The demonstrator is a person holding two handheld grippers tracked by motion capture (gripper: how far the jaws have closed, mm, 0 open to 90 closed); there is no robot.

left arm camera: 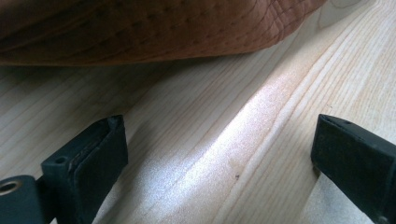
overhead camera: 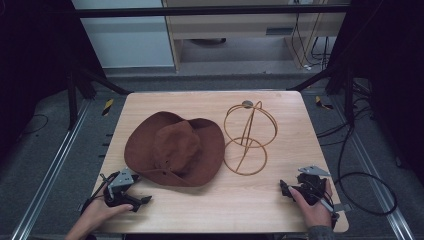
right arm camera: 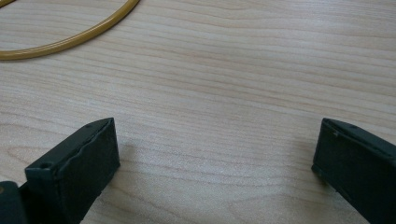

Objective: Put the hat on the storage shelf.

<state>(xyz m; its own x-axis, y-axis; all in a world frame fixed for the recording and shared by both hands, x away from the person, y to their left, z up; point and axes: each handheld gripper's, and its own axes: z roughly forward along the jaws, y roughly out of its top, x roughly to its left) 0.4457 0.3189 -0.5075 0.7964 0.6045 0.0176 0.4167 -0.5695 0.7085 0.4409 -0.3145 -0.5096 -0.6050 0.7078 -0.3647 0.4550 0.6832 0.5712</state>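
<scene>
A brown hat (overhead camera: 172,149) lies mid-table, just left of a wire stand (overhead camera: 248,138). The left gripper (overhead camera: 142,200) rests near the hat's near brim and the right gripper (overhead camera: 284,187) near the stand, both with jaws spread wide and empty.

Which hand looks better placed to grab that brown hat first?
The left. The left gripper sits just beside the brim of the brown felt hat, jaws open toward it. The right gripper lies farther off, nearer the gold wire hat stand.

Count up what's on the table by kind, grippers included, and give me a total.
Brown hat: 1
Gold wire stand: 1
Grippers: 2, left gripper, right gripper, both open and empty
Total: 4
</scene>
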